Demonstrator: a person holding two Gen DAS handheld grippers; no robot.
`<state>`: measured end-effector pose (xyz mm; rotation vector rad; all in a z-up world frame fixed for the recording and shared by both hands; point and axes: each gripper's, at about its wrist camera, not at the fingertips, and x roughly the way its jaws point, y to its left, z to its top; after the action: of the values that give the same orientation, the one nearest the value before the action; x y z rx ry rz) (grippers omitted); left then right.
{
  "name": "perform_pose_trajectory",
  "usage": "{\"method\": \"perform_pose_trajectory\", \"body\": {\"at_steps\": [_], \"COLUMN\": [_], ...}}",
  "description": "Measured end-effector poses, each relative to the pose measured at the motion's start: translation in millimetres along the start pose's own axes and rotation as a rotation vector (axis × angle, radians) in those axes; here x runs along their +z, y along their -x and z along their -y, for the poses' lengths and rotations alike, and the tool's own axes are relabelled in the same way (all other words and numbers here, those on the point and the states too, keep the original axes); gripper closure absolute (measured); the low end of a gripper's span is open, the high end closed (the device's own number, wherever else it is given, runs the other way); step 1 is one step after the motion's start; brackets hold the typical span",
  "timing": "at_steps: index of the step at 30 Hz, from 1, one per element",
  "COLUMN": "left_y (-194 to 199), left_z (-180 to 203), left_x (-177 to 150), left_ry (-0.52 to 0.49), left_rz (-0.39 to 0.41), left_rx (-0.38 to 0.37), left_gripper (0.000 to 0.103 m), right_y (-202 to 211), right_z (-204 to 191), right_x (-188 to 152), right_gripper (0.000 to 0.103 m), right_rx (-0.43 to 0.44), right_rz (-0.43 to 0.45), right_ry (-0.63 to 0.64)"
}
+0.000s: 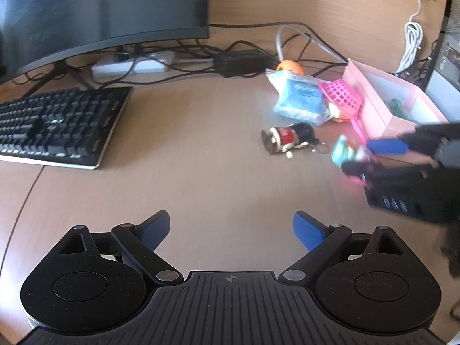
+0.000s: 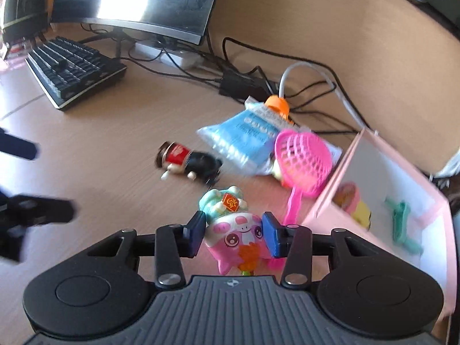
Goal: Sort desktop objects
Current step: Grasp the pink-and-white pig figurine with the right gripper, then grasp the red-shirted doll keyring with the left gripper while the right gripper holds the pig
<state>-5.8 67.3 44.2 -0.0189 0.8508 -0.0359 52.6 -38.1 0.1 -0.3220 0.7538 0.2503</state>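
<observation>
A pink pig figure with a teal hat [image 2: 238,230] lies on the desk between the blue pads of my right gripper [image 2: 233,231]. The pads flank it closely on both sides, and I see no squeeze on it. In the left wrist view the same figure [image 1: 345,148] shows blurred between the right gripper's fingers [image 1: 362,158]. A pink open box [image 2: 339,184] stands just right of it, holding a yellow-pink toy [image 2: 353,204] and a teal clip [image 2: 401,221]. My left gripper [image 1: 231,230] hangs open over bare desk, nothing between its fingers.
A black and red doll [image 2: 187,161], a blue packet [image 2: 241,138], a pink net scoop [image 2: 302,161] and an orange piece [image 2: 277,105] lie behind the pig. A keyboard [image 1: 57,126], monitor [image 1: 100,8], power strip [image 1: 135,64] and cables fill the back left.
</observation>
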Motion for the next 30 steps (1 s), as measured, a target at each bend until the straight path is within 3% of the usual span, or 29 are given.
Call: {"method": "perform_pose_trajectory", "body": {"at_steps": [6, 11, 15, 18, 20, 25, 29, 30], "left_y": [-8.5, -28.2, -56.8, -74.5, -81.7, -86.7, -79.0, -75.9], "left_z": [16.6, 34.4, 42.5, 47.9, 52.5, 55.3, 53.5, 52.8], "left_x": [10.4, 27.4, 49.5, 61.4, 65.1, 65.8, 60.1, 57.1], "left_ry": [-0.034, -0.066, -0.019, -0.006, -0.027, -0.046, -0.063, -0.067], "left_rz": [0.014, 0.012, -0.028, -0.046, -0.044, -0.052, -0.044, -0.046], "left_rx": [-0.060, -0.100, -0.095, -0.088, -0.071, -0.040, -0.031, -0.033], "left_gripper": [0.007, 0.006, 0.007, 0.007, 0.014, 0.036, 0.073, 0.076], "right_y": [37.9, 60.7, 72.1, 82.3, 88.5, 97.0, 97.4, 97.4], "right_z": [14.6, 35.3, 51.0, 59.4, 61.3, 66.2, 69.7, 69.4], "right_x": [-35.0, -65.8, -79.7, -86.8, -90.3, -98.7, -100.8, -100.5], "right_gripper": [0.060, 0.060, 0.060, 0.053, 0.047, 0.043, 0.041, 0.041], "right_rx": [0.022, -0.065, -0.114, -0.140, -0.157, -0.177, -0.174, -0.171], "right_rz": [-0.035, -0.057, -0.053, -0.030, -0.015, -0.010, -0.008, -0.006], "right_ry": [-0.083, -0.160, -0.235, -0.279, -0.285, -0.290, -0.296, -0.294]}}
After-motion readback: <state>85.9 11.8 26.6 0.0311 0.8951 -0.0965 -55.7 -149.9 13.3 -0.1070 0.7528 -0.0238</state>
